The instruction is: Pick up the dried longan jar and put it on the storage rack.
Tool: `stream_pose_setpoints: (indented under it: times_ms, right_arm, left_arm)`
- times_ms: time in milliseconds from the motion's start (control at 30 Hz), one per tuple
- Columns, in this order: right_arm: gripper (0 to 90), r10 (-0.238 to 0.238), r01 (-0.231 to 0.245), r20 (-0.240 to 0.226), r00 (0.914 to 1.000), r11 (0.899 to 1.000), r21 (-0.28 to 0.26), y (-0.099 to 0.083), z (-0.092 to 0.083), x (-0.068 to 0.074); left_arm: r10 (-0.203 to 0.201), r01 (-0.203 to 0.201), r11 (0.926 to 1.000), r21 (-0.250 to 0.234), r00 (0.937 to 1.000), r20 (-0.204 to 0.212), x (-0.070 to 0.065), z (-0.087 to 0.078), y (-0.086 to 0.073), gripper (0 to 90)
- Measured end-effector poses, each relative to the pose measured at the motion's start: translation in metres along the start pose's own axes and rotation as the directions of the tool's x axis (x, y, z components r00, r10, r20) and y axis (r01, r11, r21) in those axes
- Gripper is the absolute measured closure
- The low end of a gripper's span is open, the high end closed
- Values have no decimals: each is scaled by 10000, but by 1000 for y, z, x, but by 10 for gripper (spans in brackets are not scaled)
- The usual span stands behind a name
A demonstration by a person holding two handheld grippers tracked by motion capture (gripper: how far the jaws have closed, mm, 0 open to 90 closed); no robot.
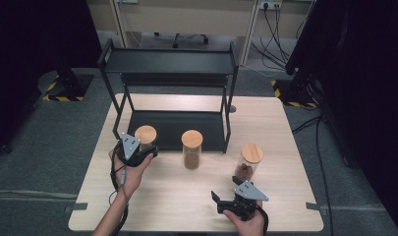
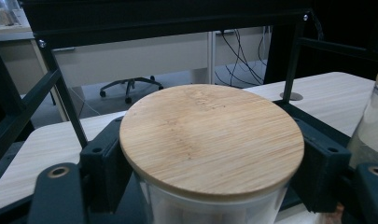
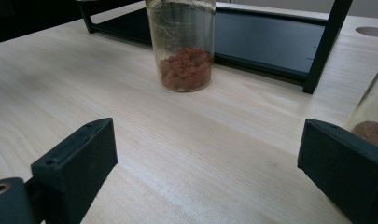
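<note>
The left hand-held gripper (image 1: 143, 149) is squeezed around a glass jar with a round wooden lid (image 2: 211, 140), with one black jaw on each side of the glass just under the lid. This jar (image 1: 146, 139) is at the front left of the black rack (image 1: 169, 61), right by the edge of its bottom shelf (image 1: 174, 123). It looks like the job is to put the jars on the rack, and this is the first one picked, so the work is only starting. Whether the jar is lifted off the tabletop (image 1: 186, 196) yet is hard to tell. Two more jars wait on the tabletop: the middle jar (image 1: 191, 150) holds small red-brown bits, and the right jar (image 1: 249, 162) holds brown lumps. The right hand-held gripper (image 1: 225, 196) rests near the front edge with its jaws spread wide and nothing between them. No jar sits on the rack yet.
</note>
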State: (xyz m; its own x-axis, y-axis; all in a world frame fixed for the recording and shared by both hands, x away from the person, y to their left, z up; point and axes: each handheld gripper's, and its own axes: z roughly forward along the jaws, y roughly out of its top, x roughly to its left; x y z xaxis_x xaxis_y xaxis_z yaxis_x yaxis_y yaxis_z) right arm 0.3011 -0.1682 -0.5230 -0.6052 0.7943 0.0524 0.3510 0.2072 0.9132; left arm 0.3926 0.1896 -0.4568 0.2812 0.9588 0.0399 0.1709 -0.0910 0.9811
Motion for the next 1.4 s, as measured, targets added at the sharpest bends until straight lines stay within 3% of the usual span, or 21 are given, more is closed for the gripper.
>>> stream_pose_setpoints:
  times_ms: [1400]
  right_arm:
    - [51,-10,10,4,10000,10000,3,0,0,0]
  left_arm:
    - [-143,143,9999,-29,9997,-199,1,21,7,248]
